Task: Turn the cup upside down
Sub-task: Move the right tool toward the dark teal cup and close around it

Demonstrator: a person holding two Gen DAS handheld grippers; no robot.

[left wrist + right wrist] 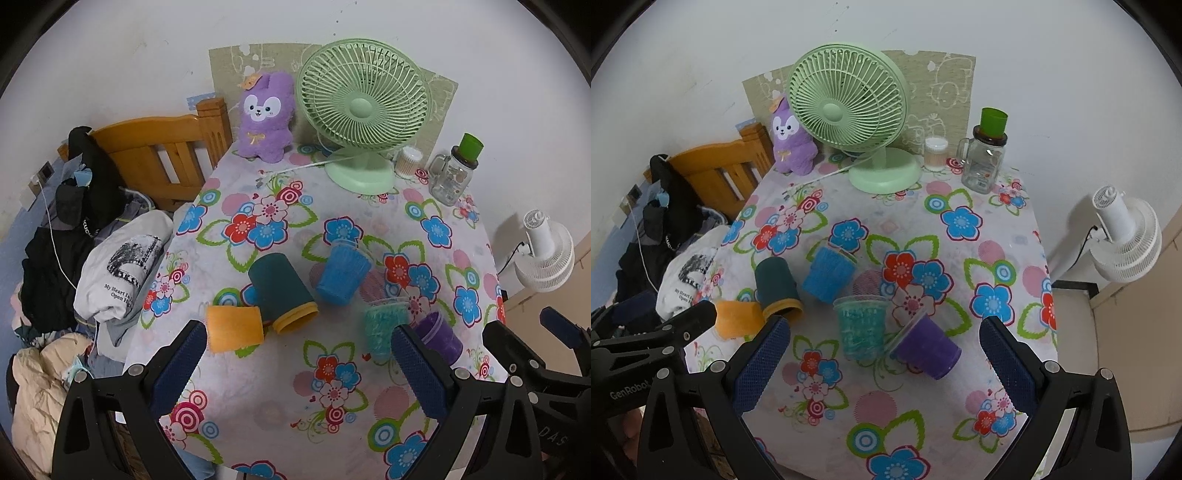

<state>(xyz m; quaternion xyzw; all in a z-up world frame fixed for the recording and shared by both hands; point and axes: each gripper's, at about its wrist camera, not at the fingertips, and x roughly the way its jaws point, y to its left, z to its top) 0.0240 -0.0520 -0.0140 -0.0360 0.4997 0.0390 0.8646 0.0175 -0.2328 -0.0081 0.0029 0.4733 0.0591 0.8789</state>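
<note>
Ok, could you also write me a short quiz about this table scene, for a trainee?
1. True or false: the left gripper and the right gripper are both open and hold nothing.
2. What stands on top of the glass jar? A) a green cup B) an orange cup C) a purple cup
3. Fill in: the translucent teal cup stands with its mouth facing ___.

Key: 1 true; 2 A; 3 up.

I read: bedroom at home | wooden bed frame (pixel 162 155), clothes pile (pixel 70 236) | floral-clothed table (pixel 280 398), plush rabbit (pixel 264 116)
</note>
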